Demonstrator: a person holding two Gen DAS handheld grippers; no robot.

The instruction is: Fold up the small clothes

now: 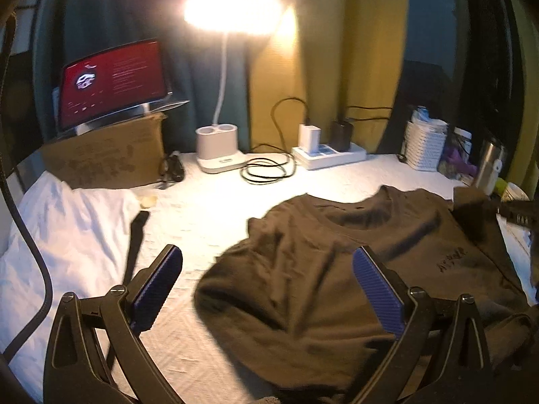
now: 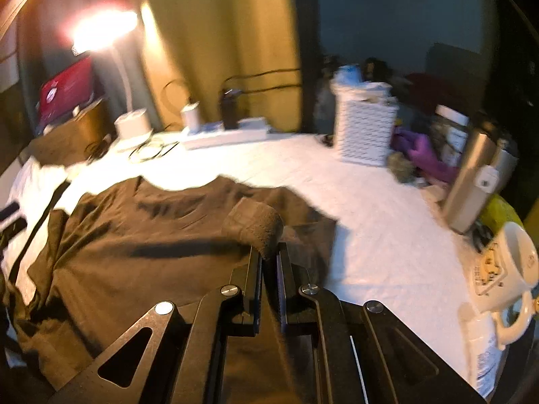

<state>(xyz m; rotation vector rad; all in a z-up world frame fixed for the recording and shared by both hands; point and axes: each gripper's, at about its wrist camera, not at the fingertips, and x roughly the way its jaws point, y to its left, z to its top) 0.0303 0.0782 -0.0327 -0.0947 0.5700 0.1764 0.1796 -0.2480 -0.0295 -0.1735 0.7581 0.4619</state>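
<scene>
Brown shirt [image 2: 151, 235] sleeve pinched in right tool [image 2: 269, 259]; left tool [image 1: 267, 266] spread wide, empty.

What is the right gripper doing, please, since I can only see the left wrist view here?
Observer: The right gripper is shut on a fold of the brown shirt, at its sleeve.
Operator: Thank you. Is the cloth lifted?
Observer: Yes, the pinched sleeve humps up above the flat fabric.
Operator: Anything near it on that side?
Observer: A white mug stands by the steel flask, apart from the shirt.
</scene>
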